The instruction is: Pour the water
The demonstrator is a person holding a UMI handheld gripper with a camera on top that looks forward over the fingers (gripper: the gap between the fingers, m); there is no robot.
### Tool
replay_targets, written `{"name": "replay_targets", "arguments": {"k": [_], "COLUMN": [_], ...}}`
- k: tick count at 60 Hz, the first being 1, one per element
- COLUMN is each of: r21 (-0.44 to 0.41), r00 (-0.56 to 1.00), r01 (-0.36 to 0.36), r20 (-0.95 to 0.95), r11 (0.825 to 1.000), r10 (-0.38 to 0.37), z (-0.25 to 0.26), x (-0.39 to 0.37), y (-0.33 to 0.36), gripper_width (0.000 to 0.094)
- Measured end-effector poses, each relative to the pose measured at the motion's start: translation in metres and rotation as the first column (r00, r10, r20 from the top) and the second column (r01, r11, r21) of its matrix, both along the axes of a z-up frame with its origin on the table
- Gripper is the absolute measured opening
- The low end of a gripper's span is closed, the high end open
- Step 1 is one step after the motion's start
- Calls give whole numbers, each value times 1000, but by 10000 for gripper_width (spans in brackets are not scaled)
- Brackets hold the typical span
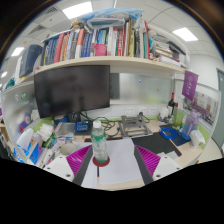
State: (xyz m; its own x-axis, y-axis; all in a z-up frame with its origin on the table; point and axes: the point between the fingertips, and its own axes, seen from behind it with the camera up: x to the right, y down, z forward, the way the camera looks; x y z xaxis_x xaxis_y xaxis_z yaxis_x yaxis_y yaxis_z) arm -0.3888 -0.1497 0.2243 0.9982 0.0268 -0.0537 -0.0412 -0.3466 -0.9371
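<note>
Standing upright in the lower middle of the frame, the bottle (99, 147) sits just ahead of the gripper (112, 160), slightly toward its left finger; the fingers spread open, apparently not touching it, on the white desk (120, 170)

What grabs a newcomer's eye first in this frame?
Probably the clear plastic bottle with the green cap, standing upright on the white desk just ahead of the open gripper, between its pink-padded fingers with gaps at both sides. Behind it sits a large dark monitor, and above that a shelf packed with colourful books.
</note>
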Motion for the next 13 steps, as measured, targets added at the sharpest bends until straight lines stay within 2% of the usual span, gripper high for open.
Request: {"name": "replay_targets", "arguments": {"k": [13], "r21": [4], "r00": [1000], "r01": [-1], "r20": [3], "r11": [1000], "r10": [1], "z": [-3], "x": [14], "y": [-18], "gripper_width": [860]}}
